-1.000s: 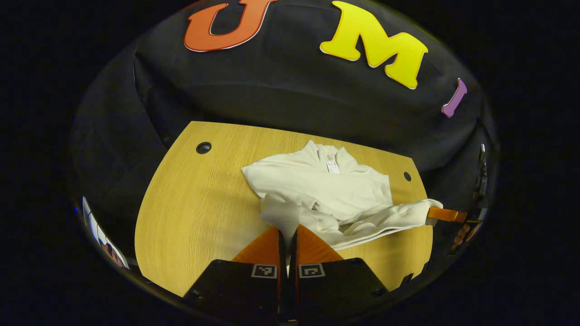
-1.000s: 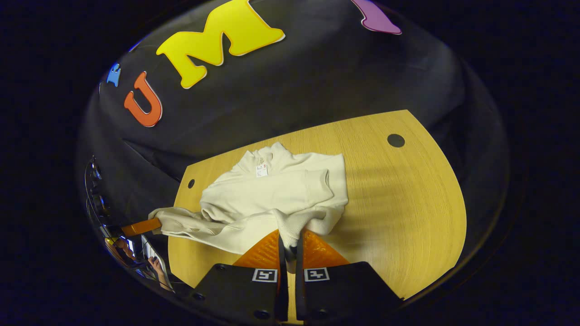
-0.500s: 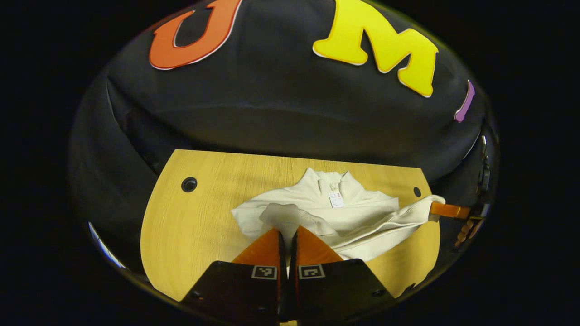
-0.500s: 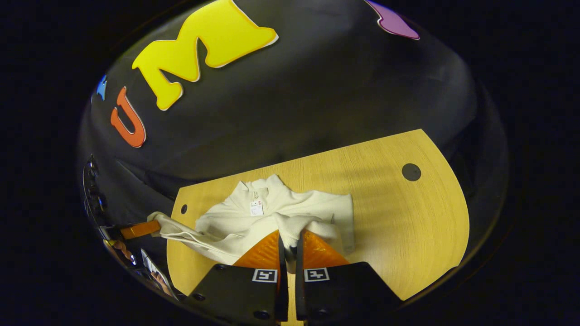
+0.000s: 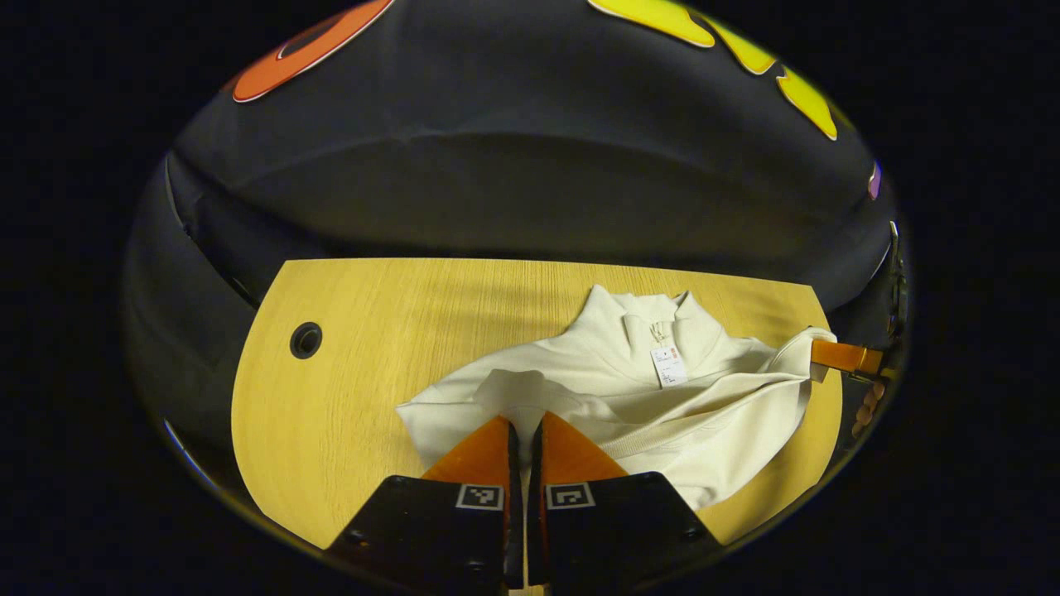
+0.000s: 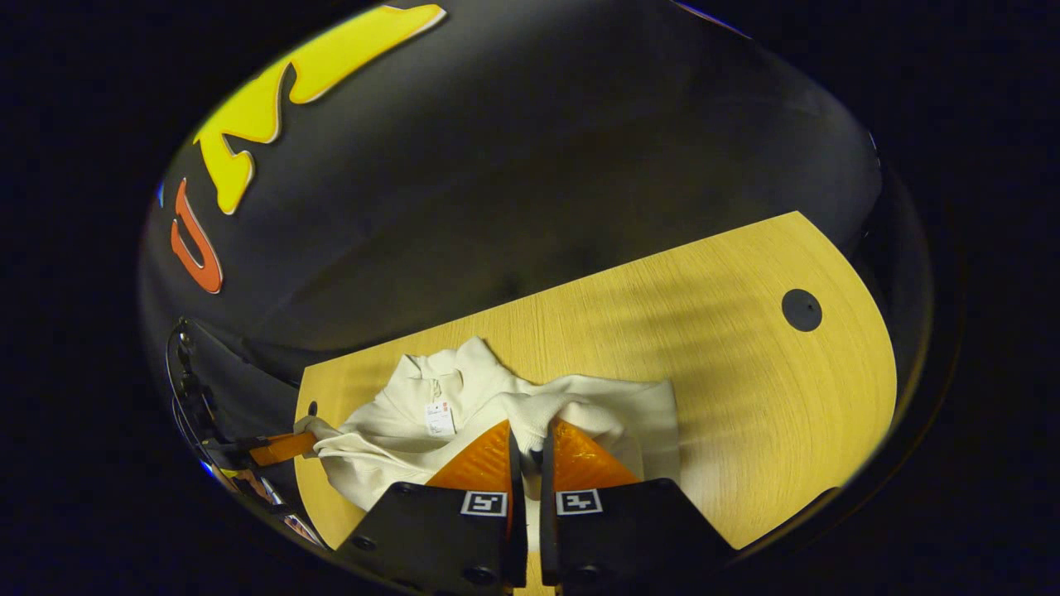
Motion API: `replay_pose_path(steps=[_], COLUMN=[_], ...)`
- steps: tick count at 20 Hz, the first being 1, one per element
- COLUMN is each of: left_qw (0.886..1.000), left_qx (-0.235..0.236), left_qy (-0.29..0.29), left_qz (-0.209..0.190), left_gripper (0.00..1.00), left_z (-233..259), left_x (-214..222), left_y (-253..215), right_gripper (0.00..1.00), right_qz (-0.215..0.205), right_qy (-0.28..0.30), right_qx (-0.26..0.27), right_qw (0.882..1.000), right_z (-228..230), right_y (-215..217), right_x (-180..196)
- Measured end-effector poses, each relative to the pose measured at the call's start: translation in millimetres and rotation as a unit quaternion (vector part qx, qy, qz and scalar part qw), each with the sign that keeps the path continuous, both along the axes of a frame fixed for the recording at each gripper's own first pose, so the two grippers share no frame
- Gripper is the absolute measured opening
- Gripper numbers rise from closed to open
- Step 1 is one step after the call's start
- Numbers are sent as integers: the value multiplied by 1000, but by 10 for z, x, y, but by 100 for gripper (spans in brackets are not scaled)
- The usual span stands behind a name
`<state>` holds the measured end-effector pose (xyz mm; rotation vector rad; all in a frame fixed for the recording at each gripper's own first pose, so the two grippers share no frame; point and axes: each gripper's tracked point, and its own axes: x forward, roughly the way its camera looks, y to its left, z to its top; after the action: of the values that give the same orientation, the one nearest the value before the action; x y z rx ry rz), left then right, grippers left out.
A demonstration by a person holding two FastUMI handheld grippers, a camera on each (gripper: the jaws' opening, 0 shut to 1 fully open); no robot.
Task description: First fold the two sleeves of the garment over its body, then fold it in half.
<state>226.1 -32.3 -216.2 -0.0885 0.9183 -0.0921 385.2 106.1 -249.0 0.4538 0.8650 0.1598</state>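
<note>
The table [image 5: 348, 389] carries the cream garment [image 5: 613, 389], which lies toward the far edge of the table, on the side away from the round cable hole [image 5: 305, 340] in the left gripper view. Compared with a second ago, the garment's footprint has shrunk: the near hem, then spread low across the table, has been lifted and carried toward the collar [image 5: 654, 319], so the near half now rides over the body and the white tag [image 5: 667, 367] below the collar sits much closer to the raised edge. Both sleeves appear already laid over the body, so in my judgement this is the final half fold, well advanced but not yet set down. The left gripper [image 5: 521, 434] has its jaws pressed together on a pinch of the hem, the cloth rising directly from between them. The right gripper [image 6: 530, 439] likewise has its jaws closed on the cloth at the opposite corner of the hem; it also shows at the far side of the garment from the left gripper view [image 5: 836, 356], holding a bunched corner with fingers of the person's hand [image 5: 865, 406] just below it. The hem is not level: the corner away from the cable hole sits higher and looser than the other. The lifted edge still needs to travel up to the collar and be laid flat before release, or the fold will land skewed.
</note>
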Motion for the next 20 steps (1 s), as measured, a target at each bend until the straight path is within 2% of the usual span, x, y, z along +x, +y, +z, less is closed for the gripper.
replay_pose_path(steps=[5, 7, 8, 9, 11, 12, 13, 14, 16, 17, 18, 19, 20], left_qw=[999, 999, 999, 999, 998, 998, 998, 998, 997, 997, 997, 996, 995], left_qx=[-39, -45, -49, -48, -55, -60, -64, -62, -64, -59, -54, -48, -42], left_qy=[10, 7, 6, 6, 4, 1, -3, -11, -30, -42, -56, -71, -87], left_qz=[12, 14, 13, 14, 15, 13, 11, 12, 13, 14, 11, 10, 9], left_gripper=[12, 25, 26, 40, 49, 63, 64, 67, 80, 92, 96, 99, 98], left_z=[-218, -252, -272, -267, -242, -206, -162, -100, 35, 119, 223, 324, 443], left_x=[-6, 38, 52, 46, 21, 22, 0, -20, -39, -59, -84, -104, -138], left_y=[-73, -60, -74, -65, -96, -128, -158, -150, -171, -171, -168, -164, -166], right_gripper=[9, 13, 13, 16, 14, 22, 23, 39, 47, 67, 75, 95, 89], right_qz=[-21, -25, -25, -27, -39, -44, -51, -54, -49, -50, -47, -45, -41], right_qy=[19, 21, 17, 14, 5, -3, -12, -18, -36, -46, -55, -62, -72], right_qx=[-3, -8, -8, -6, -10, -3, 2, 4, 10, -1, -10, -16, -15], right_qw=[1000, 999, 1000, 1000, 999, 999, 999, 998, 998, 998, 997, 997, 996], right_z=[-232, -285, -285, -267, -211, -138, -92, -30, 114, 185, 247, 345, 434], right_y=[-3, -28, -36, -30, -73, -84, -106, -125, -119, -172, -206, -236, -229], right_x=[18, 13, 16, 10, 17, 25, 43, 38, 7, -28, -65, -142, -191])
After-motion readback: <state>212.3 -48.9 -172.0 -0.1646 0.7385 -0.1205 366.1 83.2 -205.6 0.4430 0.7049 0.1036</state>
